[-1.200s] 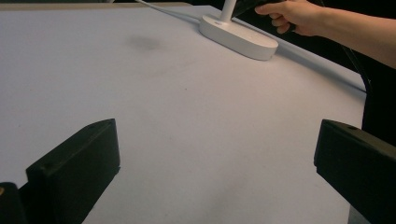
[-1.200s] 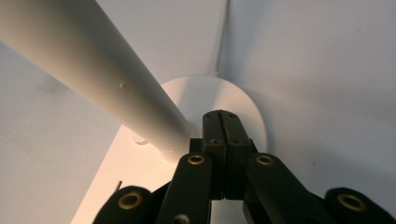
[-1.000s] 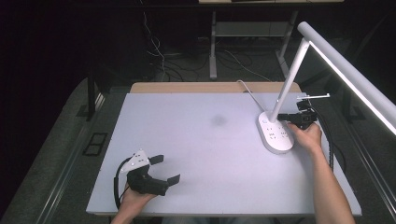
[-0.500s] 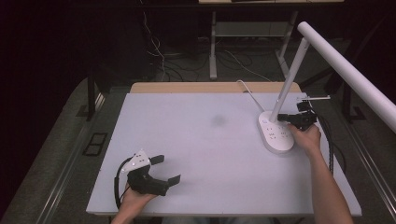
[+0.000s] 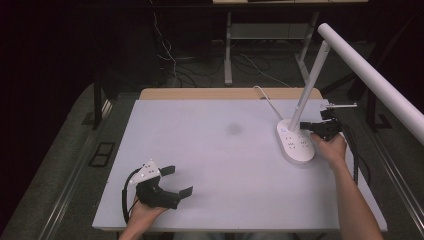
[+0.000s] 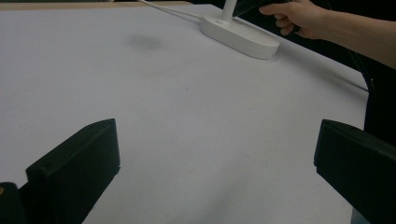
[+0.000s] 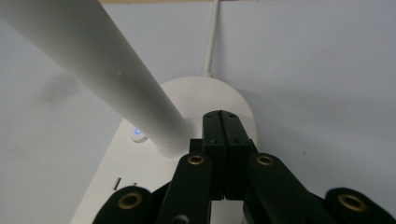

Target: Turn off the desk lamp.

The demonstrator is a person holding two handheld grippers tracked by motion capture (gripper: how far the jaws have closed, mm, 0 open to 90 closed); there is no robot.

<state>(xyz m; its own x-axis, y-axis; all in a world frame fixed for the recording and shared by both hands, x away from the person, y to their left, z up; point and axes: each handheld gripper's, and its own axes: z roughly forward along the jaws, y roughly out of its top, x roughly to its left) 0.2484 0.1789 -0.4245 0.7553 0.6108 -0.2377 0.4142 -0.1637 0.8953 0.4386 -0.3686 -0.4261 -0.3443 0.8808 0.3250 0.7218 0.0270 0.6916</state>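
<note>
Lamp base is sitting on the far right of the white table in the high view, its white stem leaning up beside the right gripper, whose tips are hovering over the base. The left gripper is resting near the front edge, jaws standing wide apart on nothing. Through the left gripper view, bare tabletop is lying between the spread jaws, the base far ahead. Through the right gripper view, the jaws are pressing together, empty, just beside the stem, a blue light glowing left of them.
</note>
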